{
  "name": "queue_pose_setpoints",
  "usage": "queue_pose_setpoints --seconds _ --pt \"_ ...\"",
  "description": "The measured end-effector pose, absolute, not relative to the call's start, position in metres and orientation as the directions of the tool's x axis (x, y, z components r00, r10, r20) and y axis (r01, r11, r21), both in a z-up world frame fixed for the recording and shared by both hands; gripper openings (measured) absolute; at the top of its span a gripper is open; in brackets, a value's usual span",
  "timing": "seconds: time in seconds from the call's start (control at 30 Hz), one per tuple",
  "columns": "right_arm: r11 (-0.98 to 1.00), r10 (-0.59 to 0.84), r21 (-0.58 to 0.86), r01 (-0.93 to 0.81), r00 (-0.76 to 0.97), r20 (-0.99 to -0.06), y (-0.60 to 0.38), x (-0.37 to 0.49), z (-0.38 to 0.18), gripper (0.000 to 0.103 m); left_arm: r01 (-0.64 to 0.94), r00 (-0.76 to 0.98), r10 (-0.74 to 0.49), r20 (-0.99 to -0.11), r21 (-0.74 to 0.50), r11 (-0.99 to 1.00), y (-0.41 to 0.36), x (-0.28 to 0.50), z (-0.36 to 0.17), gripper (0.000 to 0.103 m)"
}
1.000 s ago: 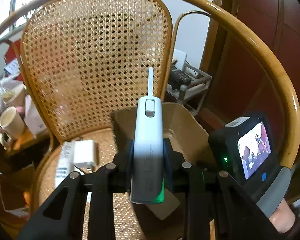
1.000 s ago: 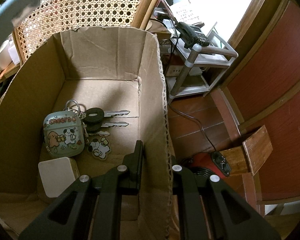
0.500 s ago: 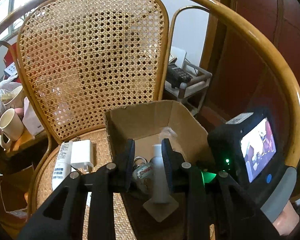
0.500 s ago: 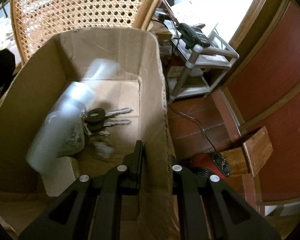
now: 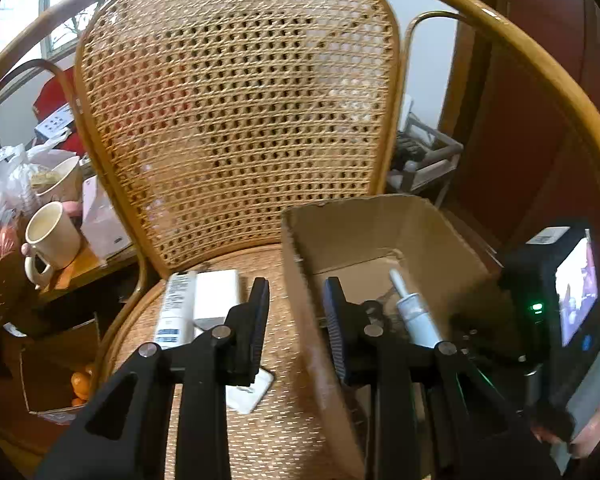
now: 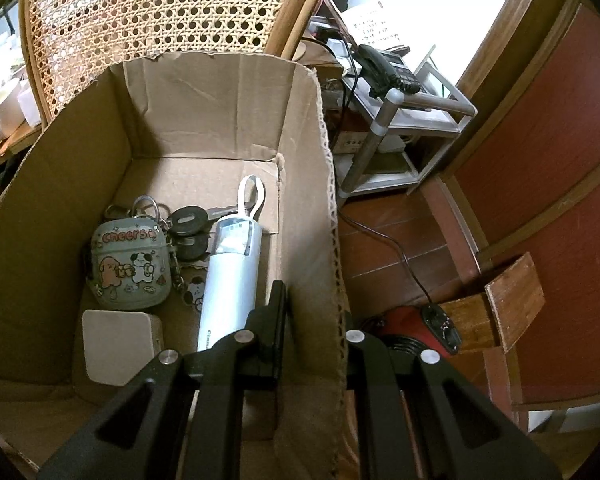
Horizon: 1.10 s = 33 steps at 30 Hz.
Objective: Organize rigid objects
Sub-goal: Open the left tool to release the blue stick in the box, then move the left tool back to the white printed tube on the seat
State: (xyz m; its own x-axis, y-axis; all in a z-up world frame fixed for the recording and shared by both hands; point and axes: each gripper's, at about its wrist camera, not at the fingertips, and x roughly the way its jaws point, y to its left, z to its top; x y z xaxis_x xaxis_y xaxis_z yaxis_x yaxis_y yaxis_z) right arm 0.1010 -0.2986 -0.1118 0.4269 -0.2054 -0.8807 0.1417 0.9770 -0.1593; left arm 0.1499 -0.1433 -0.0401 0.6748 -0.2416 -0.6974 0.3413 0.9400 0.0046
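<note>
White tube [image 6: 230, 272] in box [image 6: 204, 92] — left of right jaws, wall clamped

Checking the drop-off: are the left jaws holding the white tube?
No, the left gripper is open and empty; the white tube lies inside the cardboard box.

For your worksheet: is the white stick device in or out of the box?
In: the device lies flat on the box floor beside the keys.

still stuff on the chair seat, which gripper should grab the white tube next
Left. The left gripper is open and empty, with the white tube just ahead on the seat. The right gripper is clamped on the cardboard box wall, steadying it.
</note>
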Motion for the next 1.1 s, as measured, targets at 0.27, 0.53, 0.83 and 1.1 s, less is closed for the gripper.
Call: queue_pose_setpoints --seconds 0.27,0.53,0.83,1.1 --pt "0.977 -0.205 -0.159 0.142 0.427 -0.881 -0.299 0.101 -0.112 0.013 0.272 0.650 -0.159 -0.743 0.033 0.962 -0.110 0.170 -0.057 0.034" --pt "0.978 -0.196 -0.146 0.147 0.425 -0.884 -0.301 0.101 -0.112 0.013 0.241 0.639 -0.114 -0.761 0.057 0.969 -0.085 0.178 -0.069 0.063" --pt "0.979 -0.187 -0.134 0.152 0.426 -0.885 -0.302 0.101 -0.113 0.013 0.185 0.616 -0.039 -0.787 0.097 0.978 -0.056 0.196 -0.086 0.074" --pt "0.979 -0.189 -0.137 0.151 0.426 -0.885 -0.302 0.101 -0.113 0.013 0.139 0.565 0.018 -0.825 0.116 0.983 -0.035 0.213 -0.113 0.074"
